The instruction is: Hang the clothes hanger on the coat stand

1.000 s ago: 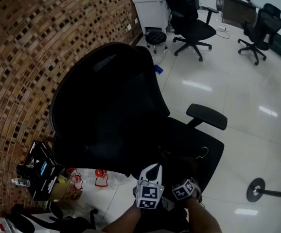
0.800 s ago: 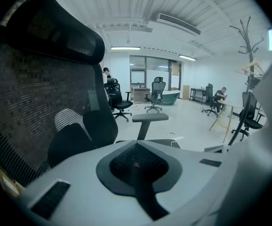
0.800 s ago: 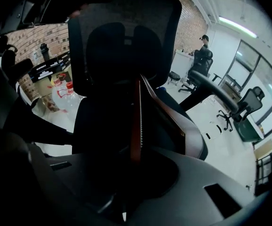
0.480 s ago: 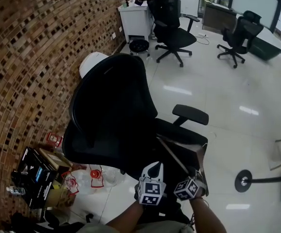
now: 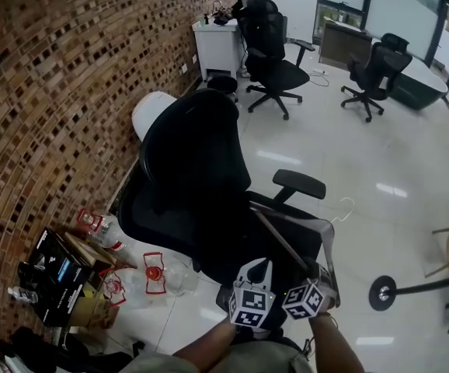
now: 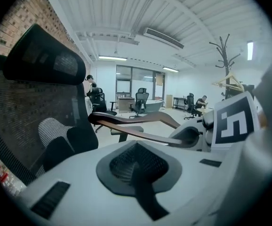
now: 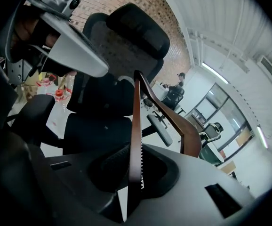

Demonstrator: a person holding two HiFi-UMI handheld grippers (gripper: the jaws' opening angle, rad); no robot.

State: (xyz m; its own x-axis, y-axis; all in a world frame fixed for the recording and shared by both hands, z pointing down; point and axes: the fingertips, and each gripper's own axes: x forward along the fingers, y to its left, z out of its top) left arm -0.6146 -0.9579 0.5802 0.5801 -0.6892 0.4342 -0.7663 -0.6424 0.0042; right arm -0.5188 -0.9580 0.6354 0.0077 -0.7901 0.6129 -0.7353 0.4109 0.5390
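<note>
A dark wooden clothes hanger [image 5: 290, 239] with a wire hook [image 5: 347, 205] is lifted above the seat of a black office chair [image 5: 197, 169]. My right gripper [image 5: 318, 277] is shut on its lower bar, whose toothed edge [image 7: 135, 147] runs up between the jaws. My left gripper [image 5: 262, 269] is just left of it, shut and empty [image 6: 135, 166]; the hanger [image 6: 140, 125] passes in front of it. The coat stand [image 6: 225, 60] rises far off at the right, with another hanger [image 6: 228, 84] on it. Its round base [image 5: 382, 292] shows on the floor to my right.
A brick wall [image 5: 61, 92] runs along the left, with boxes and red-capped bottles [image 5: 92, 270] at its foot. More office chairs [image 5: 275, 61] and a white cabinet [image 5: 217, 45] stand further back. Glossy white floor [image 5: 395, 169] stretches to the right.
The hanger has come up off the chair seat in my right gripper, and its hook now points up and right. Both grippers and the view have pulled back from the chair.
</note>
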